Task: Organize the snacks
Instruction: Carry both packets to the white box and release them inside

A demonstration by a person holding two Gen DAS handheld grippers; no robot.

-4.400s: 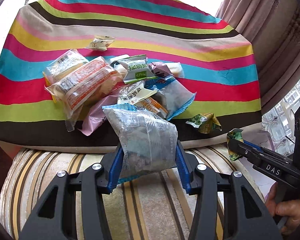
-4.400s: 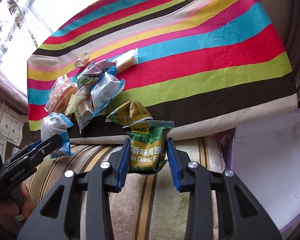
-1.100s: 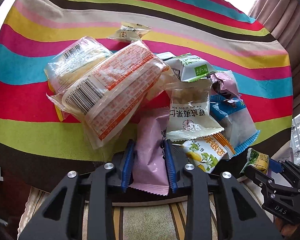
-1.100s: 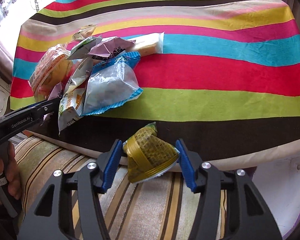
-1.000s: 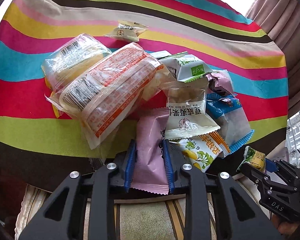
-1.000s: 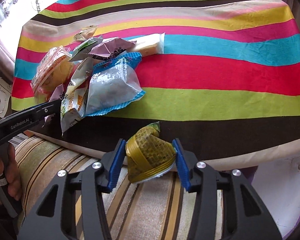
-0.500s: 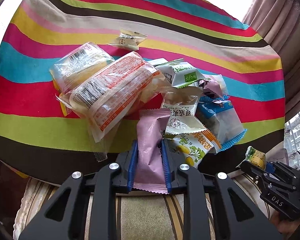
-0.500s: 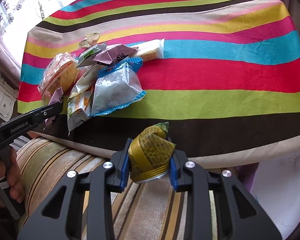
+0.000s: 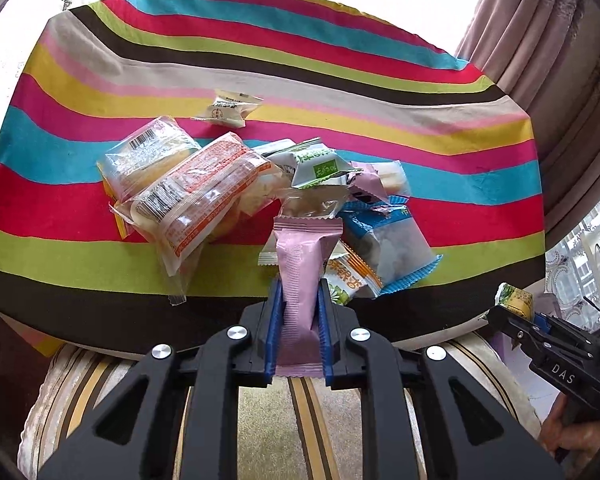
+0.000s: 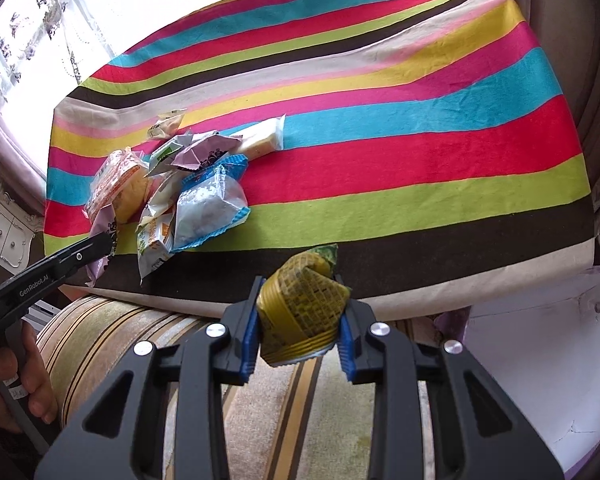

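My left gripper (image 9: 299, 296) is shut on a pink snack packet (image 9: 300, 276) and holds it upright at the near edge of the striped table (image 9: 80, 268). A pile of snack packets (image 9: 204, 192) lies just beyond it. My right gripper (image 10: 299, 312) is shut on a crumpled yellow-green snack bag (image 10: 302, 312), near the table's front edge, to the right of the pile (image 10: 204, 200). The right gripper with its bag also shows in the left wrist view (image 9: 514, 304). The left gripper with its pink packet also shows in the right wrist view (image 10: 100, 248).
A small white packet (image 9: 226, 111) lies apart behind the pile. A striped cushion (image 9: 300, 420) runs along below the table's front edge. Curtains (image 9: 560, 40) hang at the right. The right half of the cloth (image 10: 420, 160) is bare.
My left gripper has pulled the pink packet back out of the pile and raised it. My right gripper has closed on the yellow-green bag and lifted it off the table edge.
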